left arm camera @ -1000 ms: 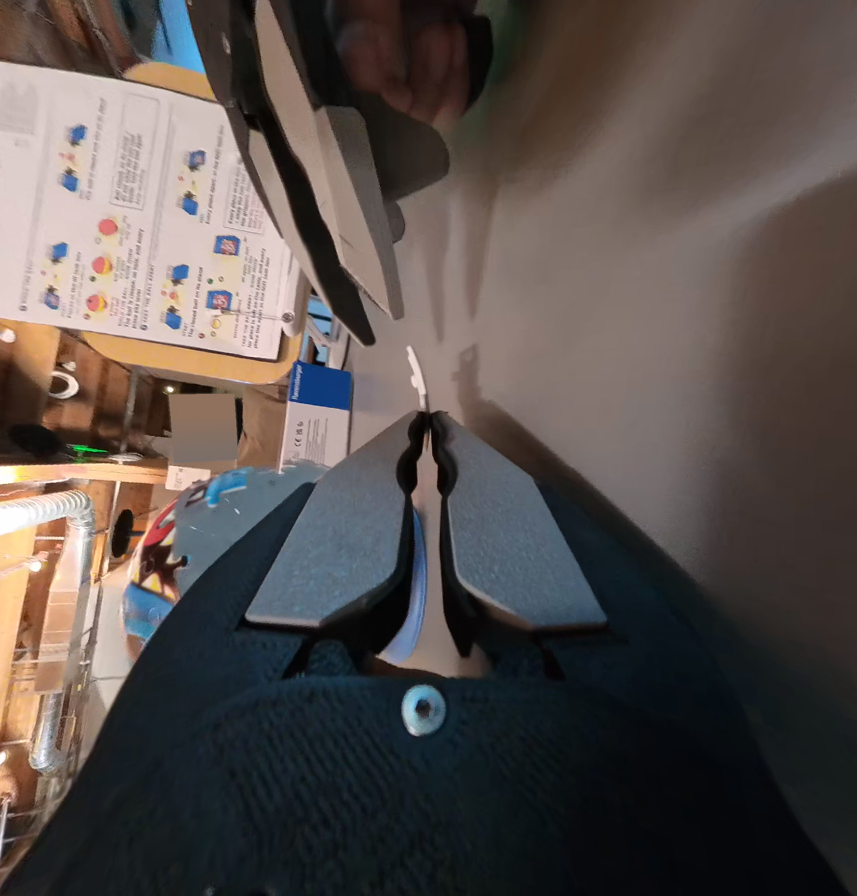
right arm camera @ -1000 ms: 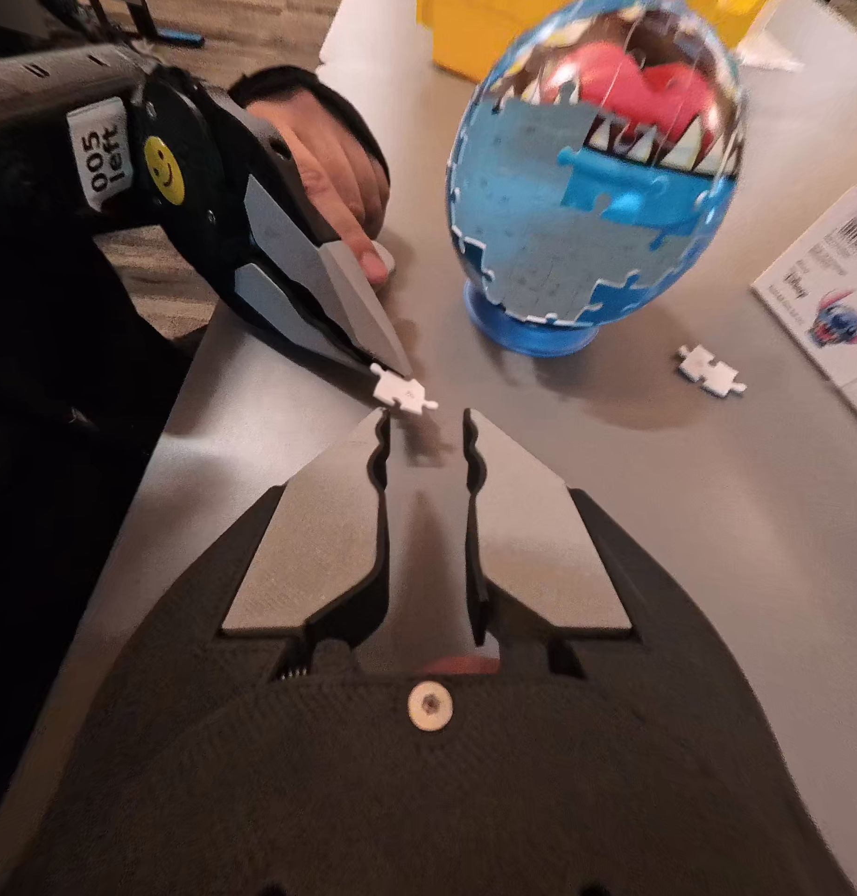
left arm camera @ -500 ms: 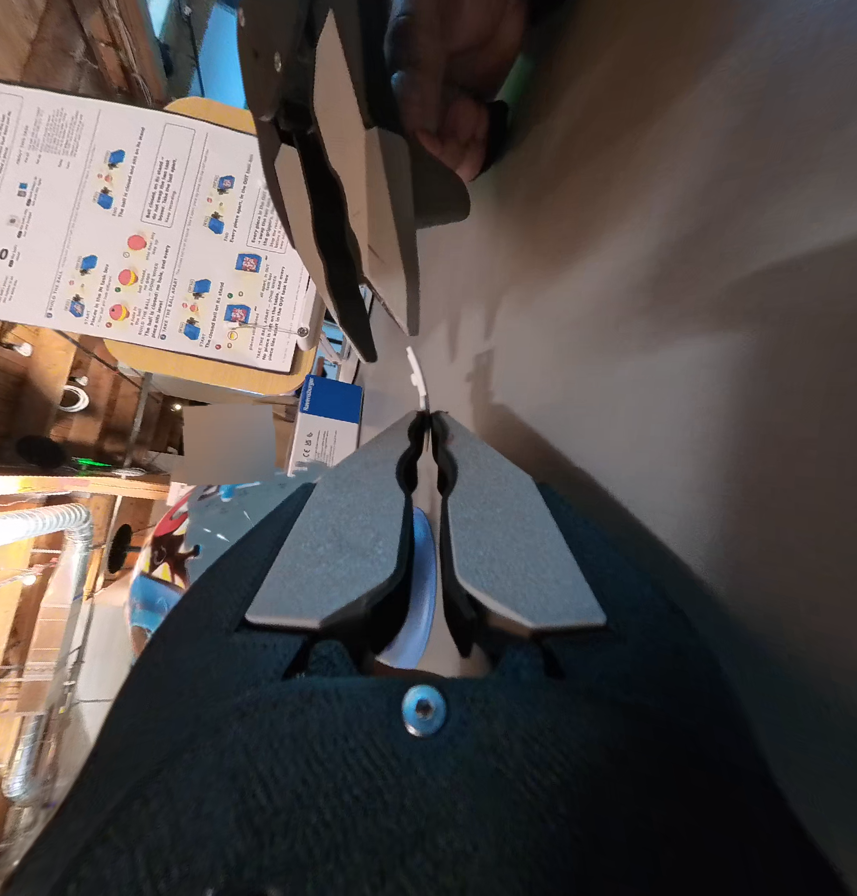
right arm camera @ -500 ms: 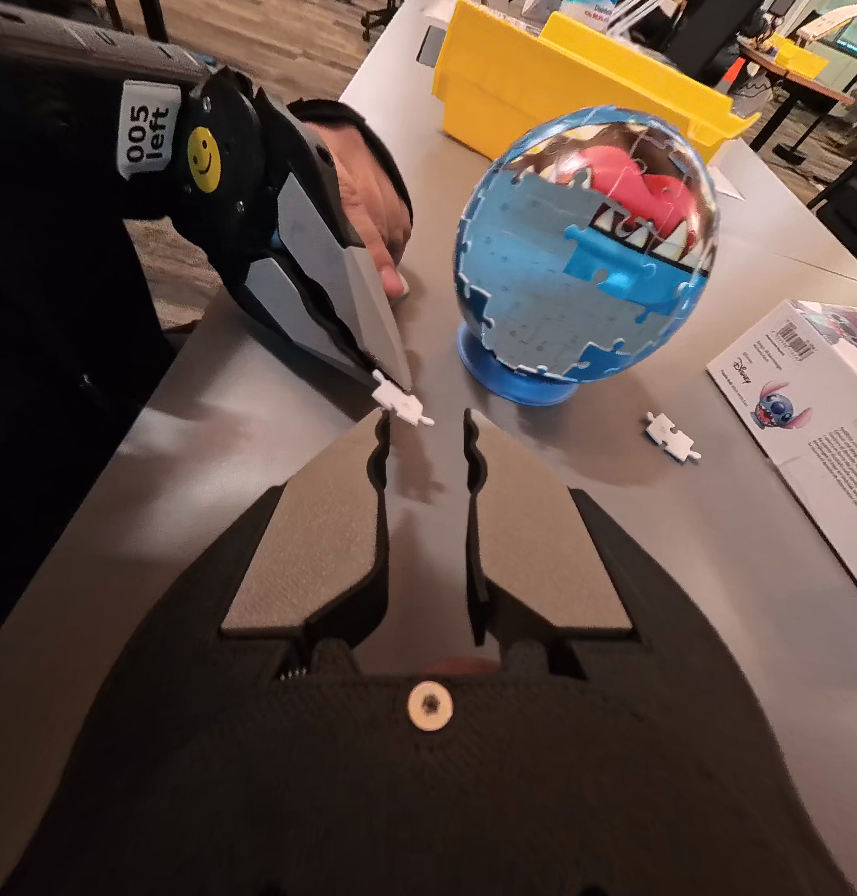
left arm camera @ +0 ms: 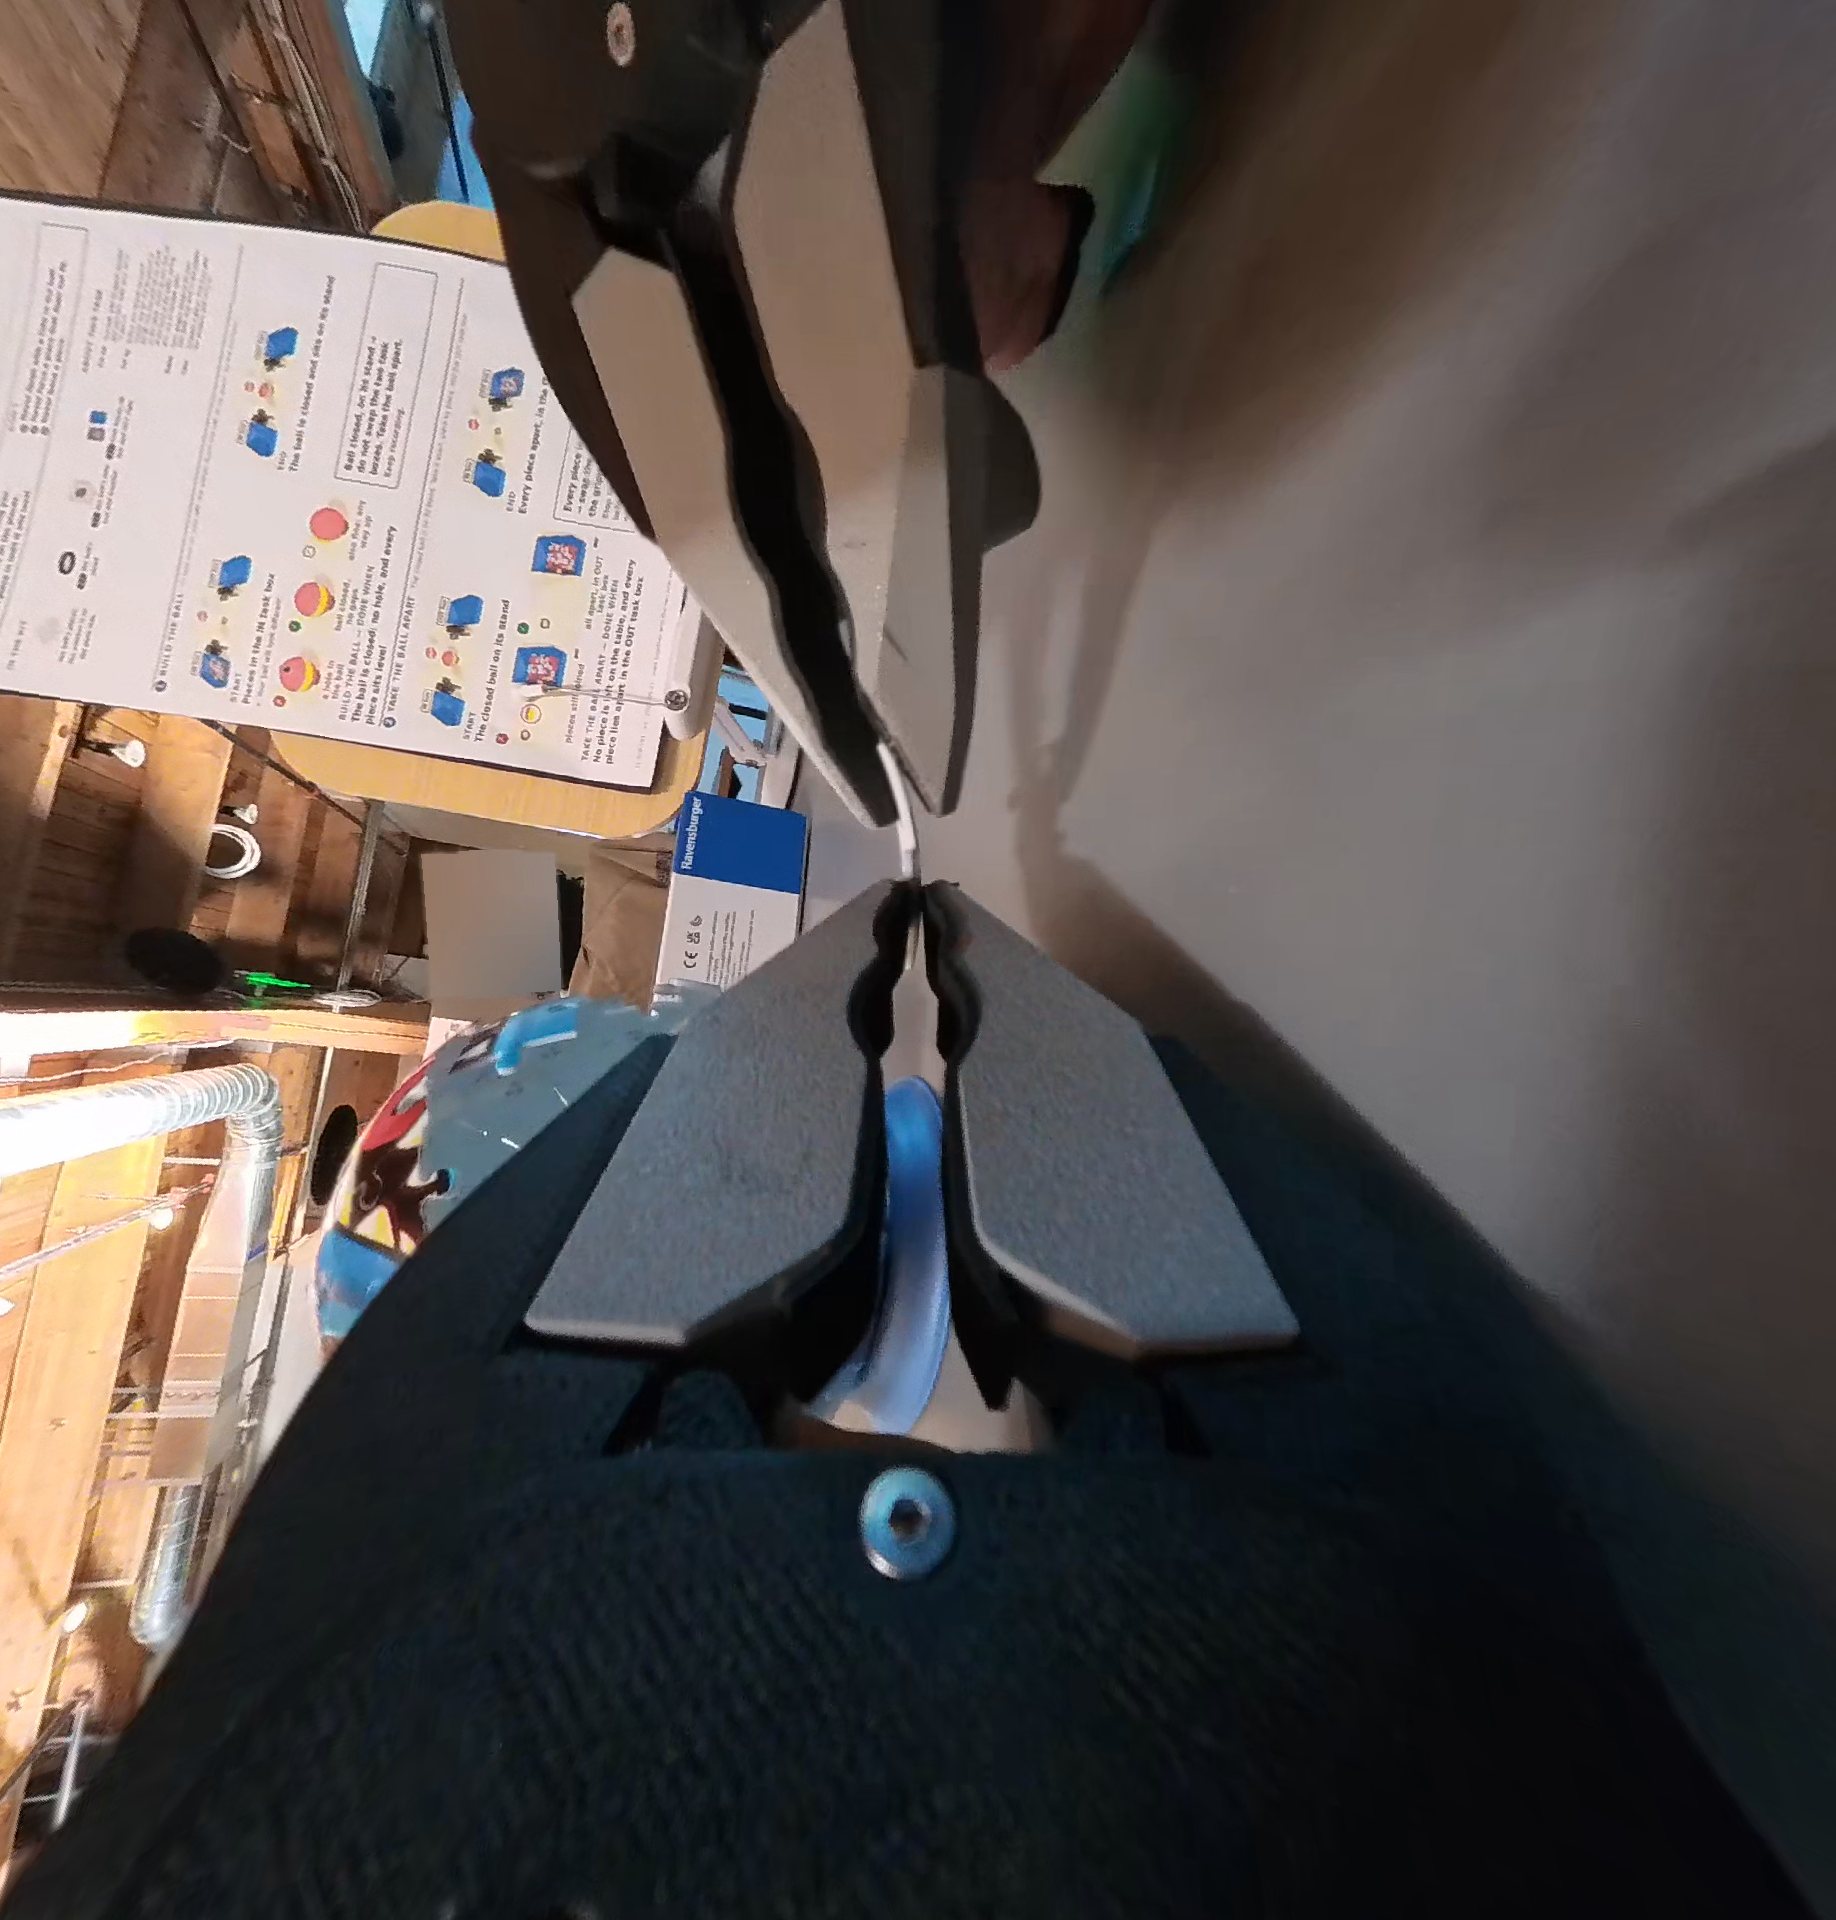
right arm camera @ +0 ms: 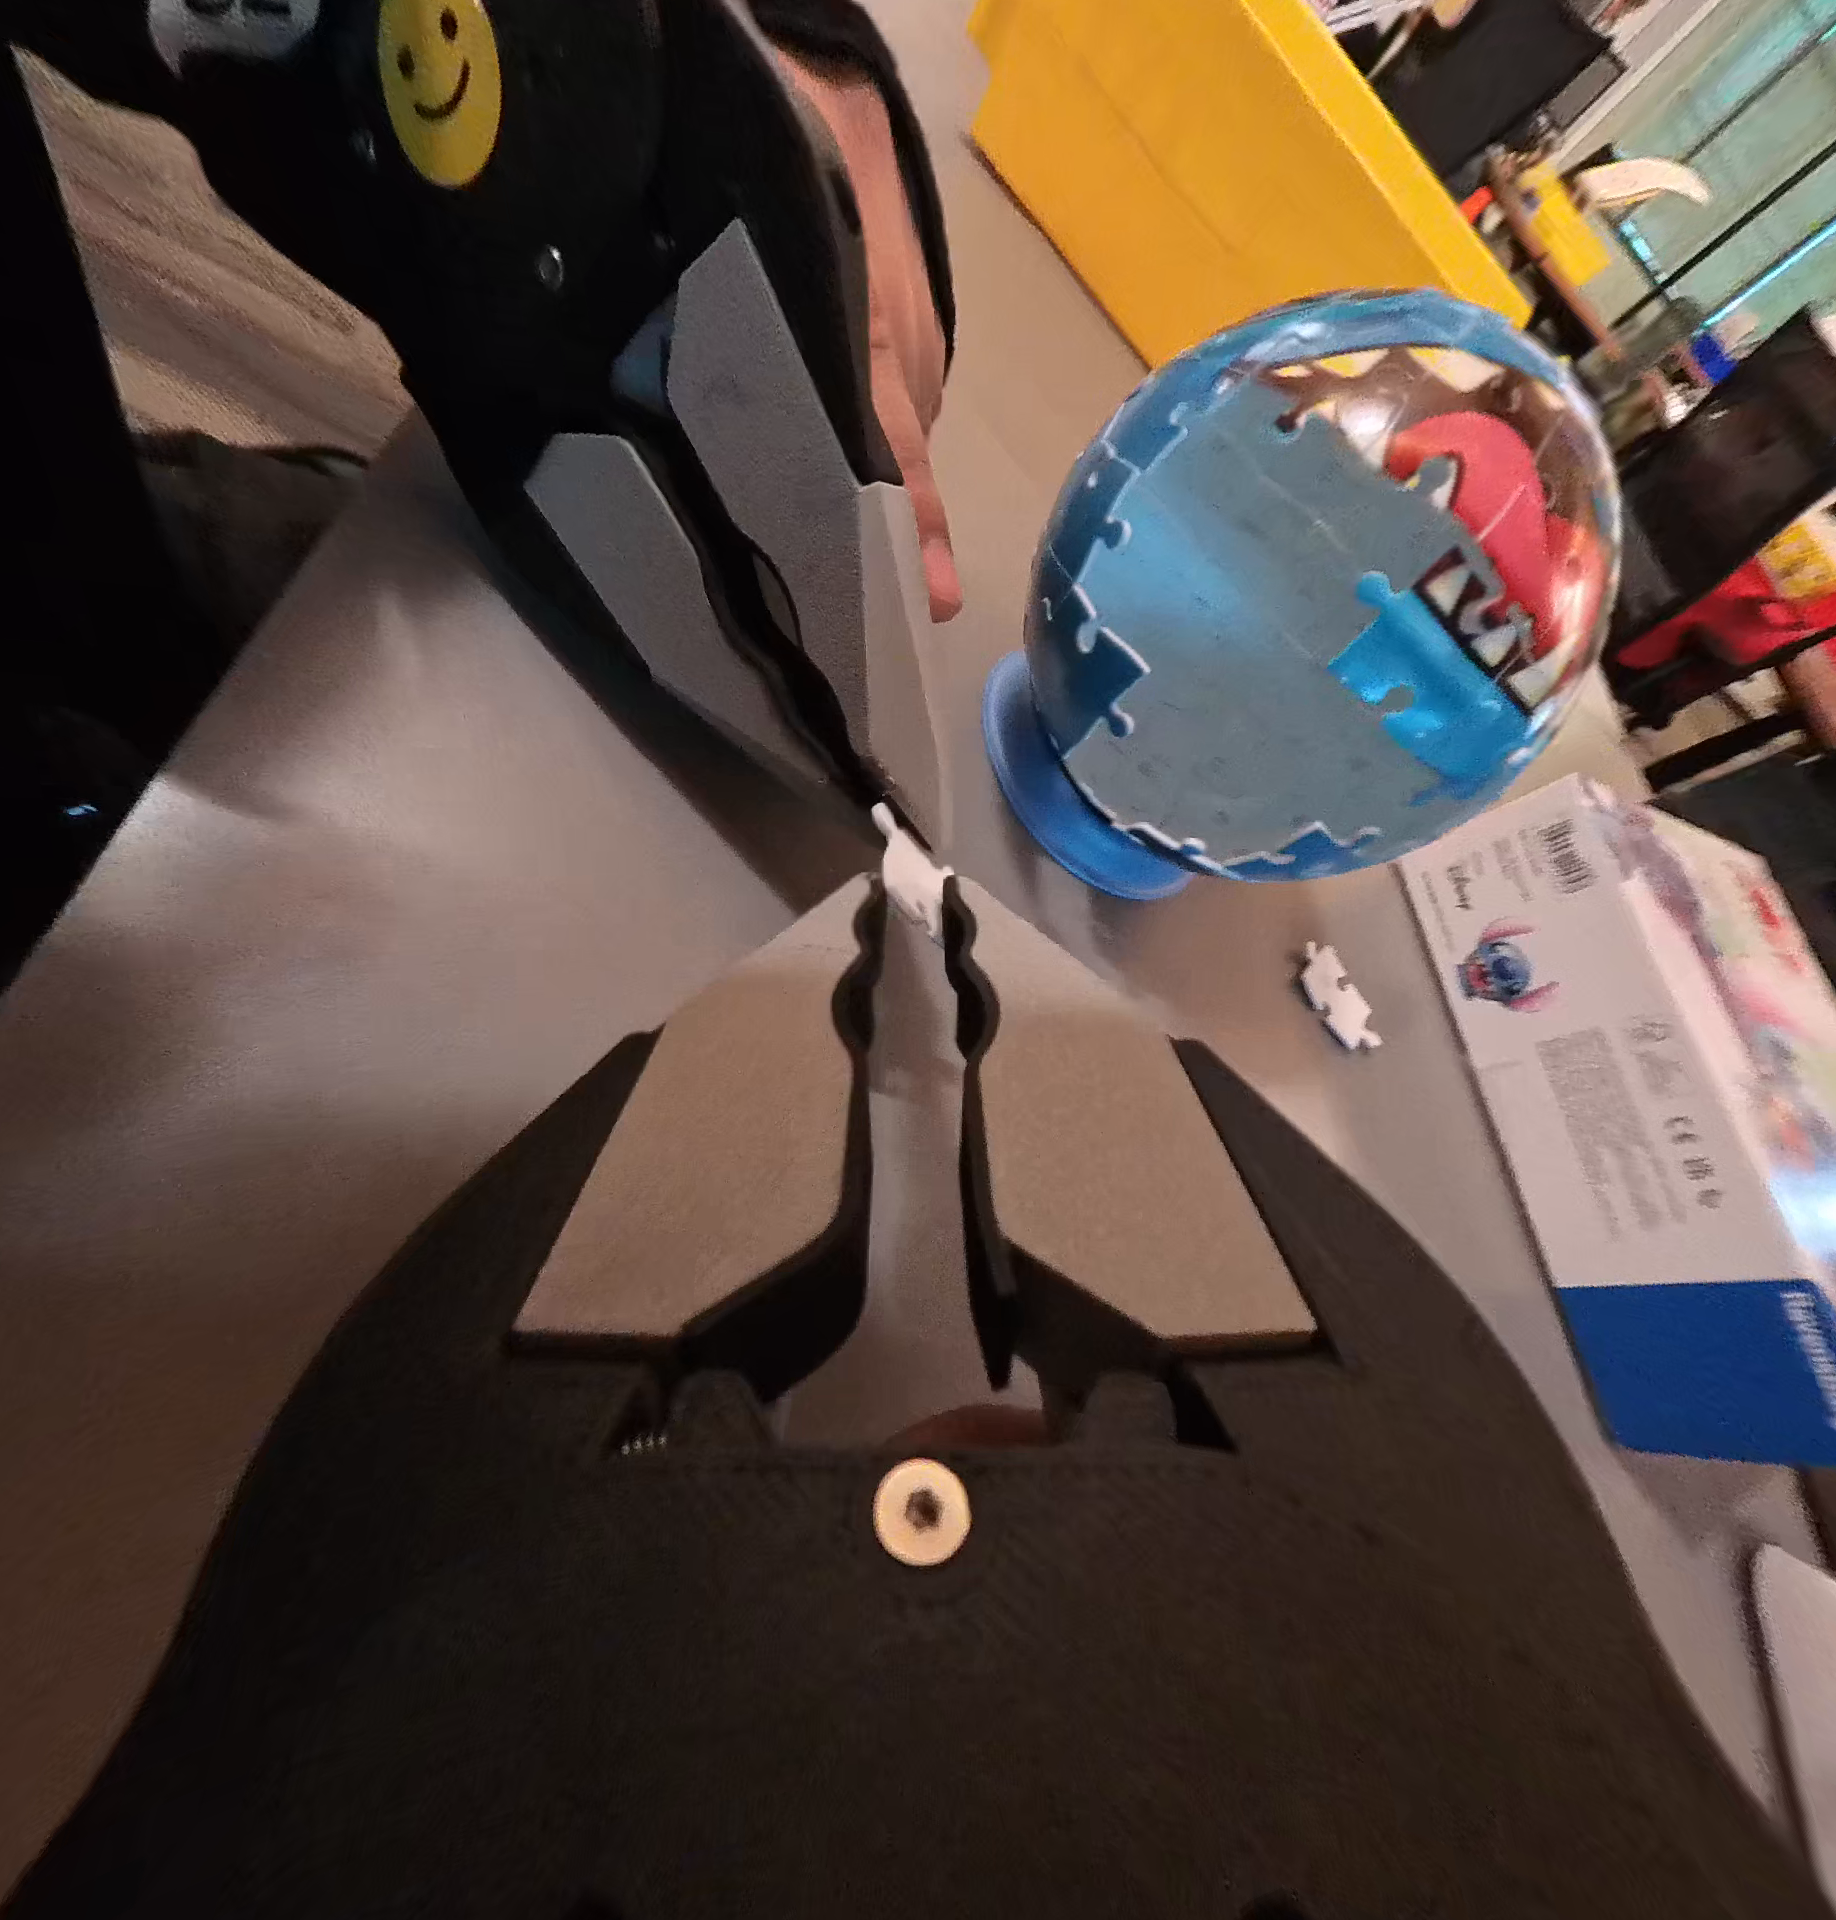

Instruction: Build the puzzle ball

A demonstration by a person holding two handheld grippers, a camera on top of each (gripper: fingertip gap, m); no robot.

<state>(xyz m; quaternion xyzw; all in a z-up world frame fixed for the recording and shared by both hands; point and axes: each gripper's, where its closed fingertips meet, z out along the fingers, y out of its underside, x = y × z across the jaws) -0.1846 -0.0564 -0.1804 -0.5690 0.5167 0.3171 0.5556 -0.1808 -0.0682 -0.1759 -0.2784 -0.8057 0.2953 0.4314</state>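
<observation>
A white puzzle piece (left arm camera: 908,844) (right arm camera: 915,881) hangs above the grey table, gripped from both ends. My left gripper (left arm camera: 912,891) is shut on one end; in the right wrist view it (right arm camera: 896,821) reaches in from the upper left. My right gripper (right arm camera: 911,891) has its jaws closed down on the other end; in the left wrist view it (left arm camera: 901,802) comes from above. The partly built blue puzzle ball (right arm camera: 1257,644) (left arm camera: 457,1143) sits on its blue stand (right arm camera: 1085,831) just right of the tips, with an open gap at its top.
A second white piece (right arm camera: 1340,997) lies on the table (right arm camera: 322,935) beside the puzzle box (right arm camera: 1672,1091) (left arm camera: 737,894). A yellow bin (right arm camera: 1205,177) stands behind the ball. An instruction sheet (left arm camera: 270,468) stands at the back. A hand (right arm camera: 914,416) holds the left gripper. The tips of both grippers are at nearly the same place.
My right gripper moved forward to the piece held by the left gripper and narrowed its jaws onto it. Both grippers tilted; the left stayed shut on the piece.
</observation>
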